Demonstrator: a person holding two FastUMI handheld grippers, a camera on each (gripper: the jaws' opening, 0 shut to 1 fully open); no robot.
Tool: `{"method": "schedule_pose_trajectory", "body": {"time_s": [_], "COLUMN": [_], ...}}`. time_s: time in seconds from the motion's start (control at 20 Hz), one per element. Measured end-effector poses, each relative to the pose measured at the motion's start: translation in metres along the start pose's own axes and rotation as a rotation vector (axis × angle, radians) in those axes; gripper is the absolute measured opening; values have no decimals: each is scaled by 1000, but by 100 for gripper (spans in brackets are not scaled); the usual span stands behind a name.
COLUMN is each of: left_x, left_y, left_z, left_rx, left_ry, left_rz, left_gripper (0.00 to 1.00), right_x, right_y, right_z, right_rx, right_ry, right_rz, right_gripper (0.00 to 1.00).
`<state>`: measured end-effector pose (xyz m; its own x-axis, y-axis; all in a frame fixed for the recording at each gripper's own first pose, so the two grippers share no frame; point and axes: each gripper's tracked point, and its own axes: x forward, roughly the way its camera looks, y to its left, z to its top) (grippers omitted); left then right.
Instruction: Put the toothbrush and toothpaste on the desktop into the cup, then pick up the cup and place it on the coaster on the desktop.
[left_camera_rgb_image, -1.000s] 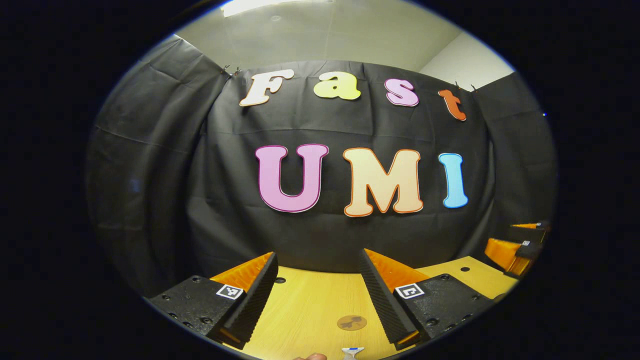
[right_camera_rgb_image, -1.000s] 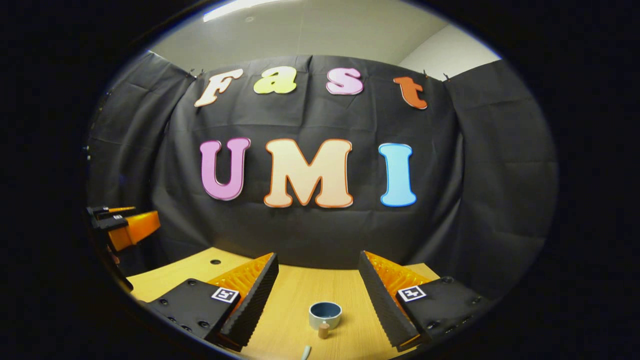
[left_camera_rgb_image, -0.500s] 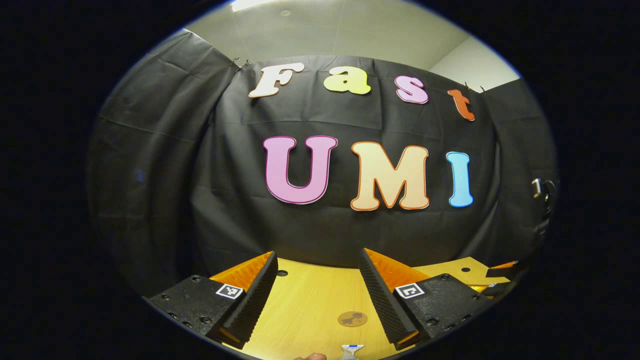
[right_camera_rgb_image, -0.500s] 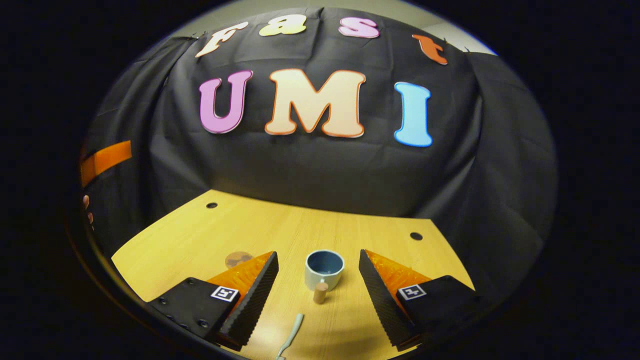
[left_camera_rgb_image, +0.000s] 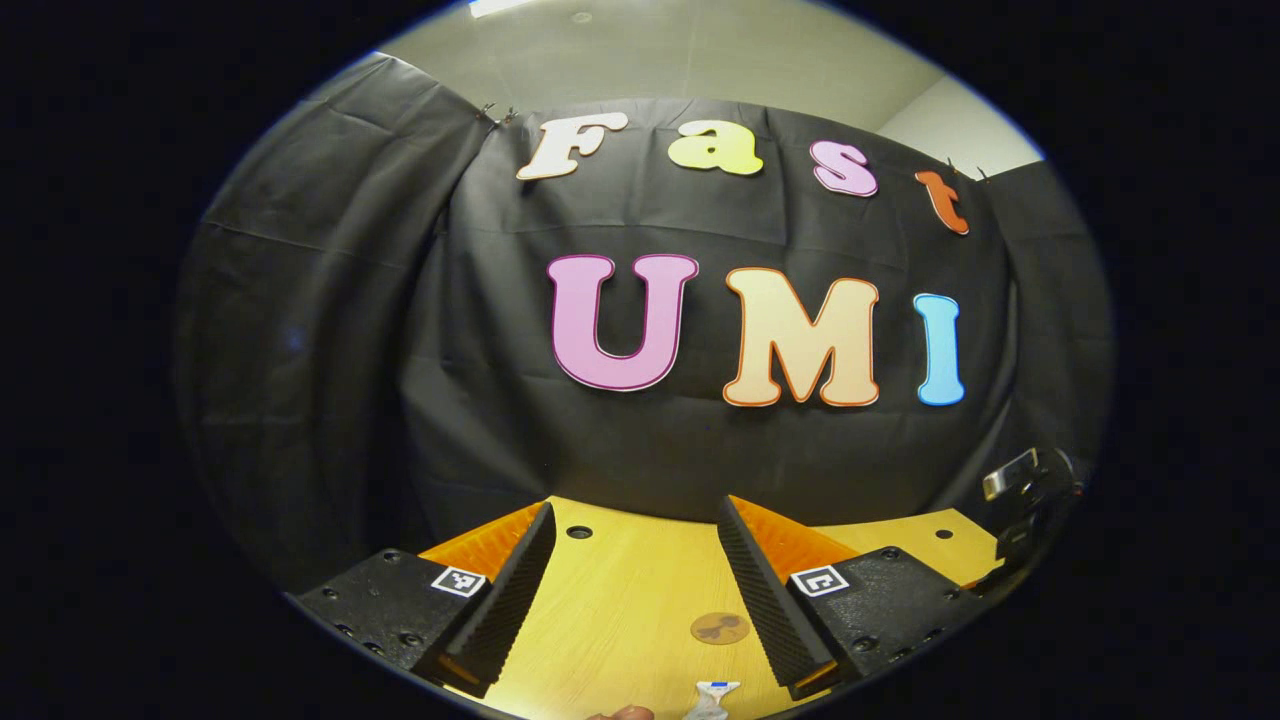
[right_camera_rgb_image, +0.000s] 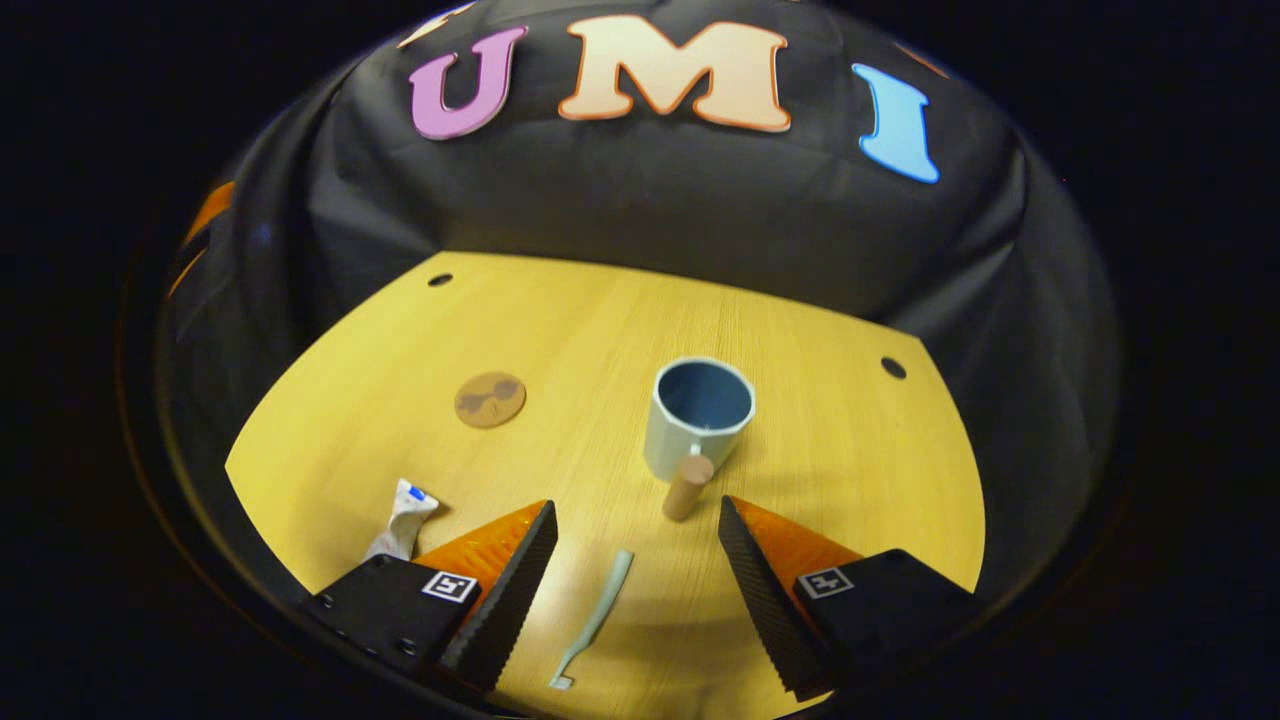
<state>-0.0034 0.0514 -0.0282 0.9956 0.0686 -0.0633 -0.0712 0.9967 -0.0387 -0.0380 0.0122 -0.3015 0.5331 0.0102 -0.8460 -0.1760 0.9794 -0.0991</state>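
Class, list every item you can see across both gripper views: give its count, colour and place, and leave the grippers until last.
Desktop: one, yellow wood with small dark holes.
Cup: one, pale outside, blue inside, upright mid-desktop; wooden handle.
Coaster: one, brown, round, left of the cup.
Toothbrush: one, pale green, lying flat between the right gripper's fingers.
Toothpaste: one, white crumpled tube, near the front-left edge.
Left gripper: open, empty.
Right gripper: open, above the toothbrush.

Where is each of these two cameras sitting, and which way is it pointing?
Left gripper view: rides on the left gripper, held low, facing the booth wall; coaster ahead.
Right gripper view: rides on the right gripper, tilted down at the desktop; cup, toothbrush, toothpaste ahead.
Shared: the coaster, toothpaste and desktop.
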Motion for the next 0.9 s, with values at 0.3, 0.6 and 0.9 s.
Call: {"method": "schedule_pose_trajectory", "body": {"time_s": [0.3,0.6,0.9], "left_x": [2,5,4], "left_y": [11,17,13], "left_z": [-11,-20,-27], "left_rx": [-6,2,5], "left_ry": [34,64,89], "left_rz": [27,38,18], "left_gripper": [94,94,95], "right_x": [27,44,42], "right_y": [-2,7,18], "right_z": [-47,-75,-95], "right_rx": [-3,-56,-69], "right_ry": [220,353,455], "right_rz": [5,30,78], "right_gripper": [100,100,86]}}
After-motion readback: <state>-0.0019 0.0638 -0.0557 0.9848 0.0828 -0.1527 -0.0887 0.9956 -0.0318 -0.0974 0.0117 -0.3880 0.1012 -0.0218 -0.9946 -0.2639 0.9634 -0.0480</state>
